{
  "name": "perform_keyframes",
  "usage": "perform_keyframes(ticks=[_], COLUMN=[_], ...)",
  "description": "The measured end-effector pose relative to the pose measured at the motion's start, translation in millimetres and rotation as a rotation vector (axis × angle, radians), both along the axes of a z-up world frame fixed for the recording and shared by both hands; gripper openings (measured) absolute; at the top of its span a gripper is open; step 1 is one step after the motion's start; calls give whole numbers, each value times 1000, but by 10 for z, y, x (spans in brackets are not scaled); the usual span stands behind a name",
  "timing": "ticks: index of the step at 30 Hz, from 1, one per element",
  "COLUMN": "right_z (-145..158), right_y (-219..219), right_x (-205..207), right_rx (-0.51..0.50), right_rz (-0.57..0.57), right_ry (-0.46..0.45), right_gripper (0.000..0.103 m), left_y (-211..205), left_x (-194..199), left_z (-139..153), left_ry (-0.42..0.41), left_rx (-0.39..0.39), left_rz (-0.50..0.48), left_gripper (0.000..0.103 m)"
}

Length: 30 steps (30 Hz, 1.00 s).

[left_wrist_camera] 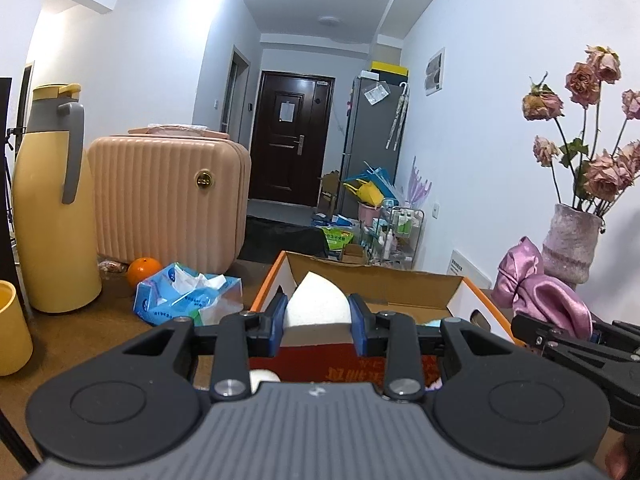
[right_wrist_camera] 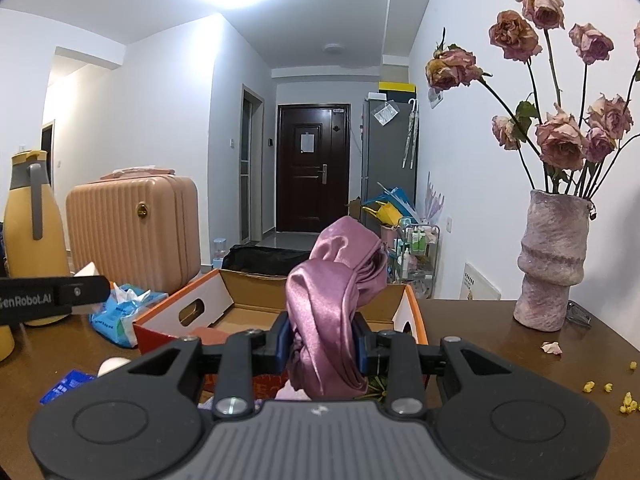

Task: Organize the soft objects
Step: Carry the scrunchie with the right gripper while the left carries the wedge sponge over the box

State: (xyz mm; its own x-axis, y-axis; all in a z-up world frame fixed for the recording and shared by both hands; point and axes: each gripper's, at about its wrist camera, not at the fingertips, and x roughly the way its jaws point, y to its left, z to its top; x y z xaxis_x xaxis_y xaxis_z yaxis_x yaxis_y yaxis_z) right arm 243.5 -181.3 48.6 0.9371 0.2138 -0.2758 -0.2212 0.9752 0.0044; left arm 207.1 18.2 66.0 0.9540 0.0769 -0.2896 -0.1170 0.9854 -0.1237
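Note:
My left gripper (left_wrist_camera: 318,320) is shut on a white sponge wedge (left_wrist_camera: 316,302), held just over the near edge of the open cardboard box (left_wrist_camera: 400,286). My right gripper (right_wrist_camera: 325,346) is shut on a bunched pink satin cloth (right_wrist_camera: 334,300), which rises above the jaws in front of the same box (right_wrist_camera: 248,292). In the left wrist view the right gripper (left_wrist_camera: 588,332) and its pink cloth (left_wrist_camera: 536,292) show at the right. The left gripper's arm (right_wrist_camera: 48,300) crosses the left edge of the right wrist view. Another white soft piece (left_wrist_camera: 262,378) lies on the table below the left jaws.
A blue tissue pack (left_wrist_camera: 188,300), an orange (left_wrist_camera: 144,270), a yellow jug (left_wrist_camera: 52,204) and a pink case (left_wrist_camera: 168,204) stand left of the box. A vase of dried roses (right_wrist_camera: 552,264) stands at right, with petals and yellow crumbs (right_wrist_camera: 608,392) on the brown table (right_wrist_camera: 500,344).

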Motion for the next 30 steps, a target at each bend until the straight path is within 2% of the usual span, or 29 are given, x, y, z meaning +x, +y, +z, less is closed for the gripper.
perform_keyframes(ticks=[12,30], right_z=[44,-40], right_y=[-26,54], right_x=[318,775], right_rx=[27,13], right_rz=[-20,-30], right_ry=[0,35], right_gripper=[30,30], left_y=[39,-6], left_x=[325,772], left_z=[35,-4], left_ry=[-8,3], left_rx=[-30,-21], left_rz=[24,18], left_gripper=[33,33])
